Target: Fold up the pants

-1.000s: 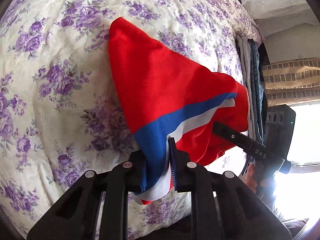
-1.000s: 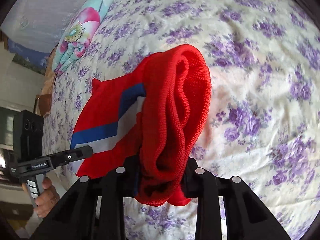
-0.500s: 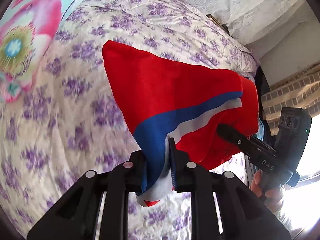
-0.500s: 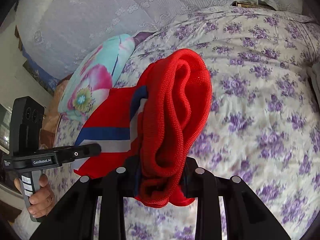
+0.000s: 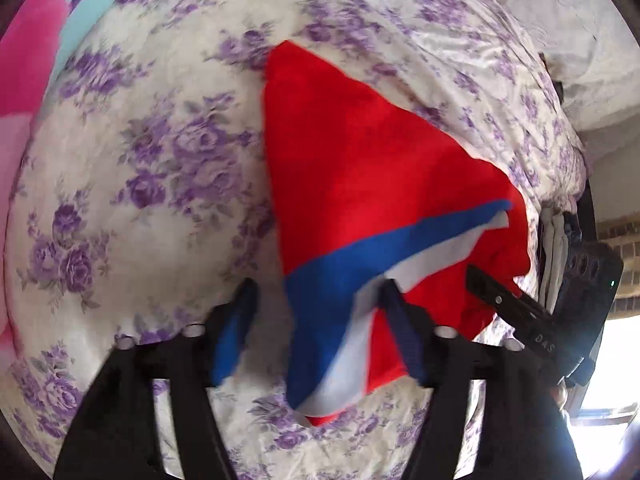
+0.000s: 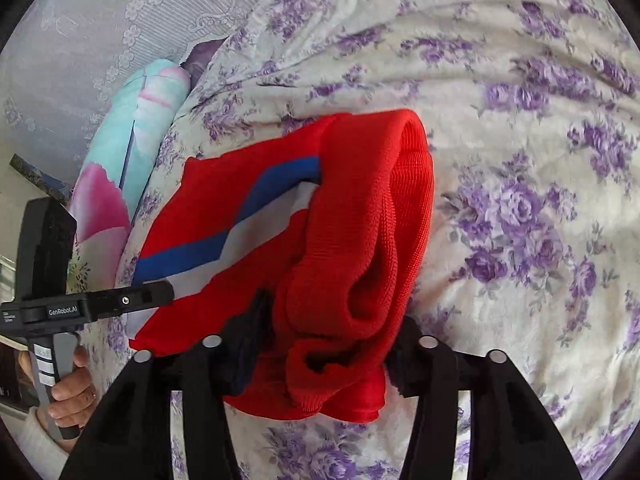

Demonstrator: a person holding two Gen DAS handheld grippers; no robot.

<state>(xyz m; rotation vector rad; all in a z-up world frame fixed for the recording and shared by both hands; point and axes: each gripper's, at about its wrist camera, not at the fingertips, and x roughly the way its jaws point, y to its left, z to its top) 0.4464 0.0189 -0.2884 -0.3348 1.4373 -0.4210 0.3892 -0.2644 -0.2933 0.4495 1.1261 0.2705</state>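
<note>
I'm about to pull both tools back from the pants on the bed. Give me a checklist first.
1. Left tool open: ok, jaws stand wide apart.
2. Right tool open: ok, jaws apart.
3. Pants down on the bedspread: ok, they appear to rest on it.
4. Cloth out of the left tool: not ok, the striped corner lies between the jaws.
5. Cloth out of the right tool: not ok, the bunched waistband sits between the jaws.
6. Fold edges aligned: cannot tell.

Open bedspread (image 6: 540, 140) right of the pants (image 6: 352, 240); pillow (image 6: 120, 184) bounds the left.
</note>
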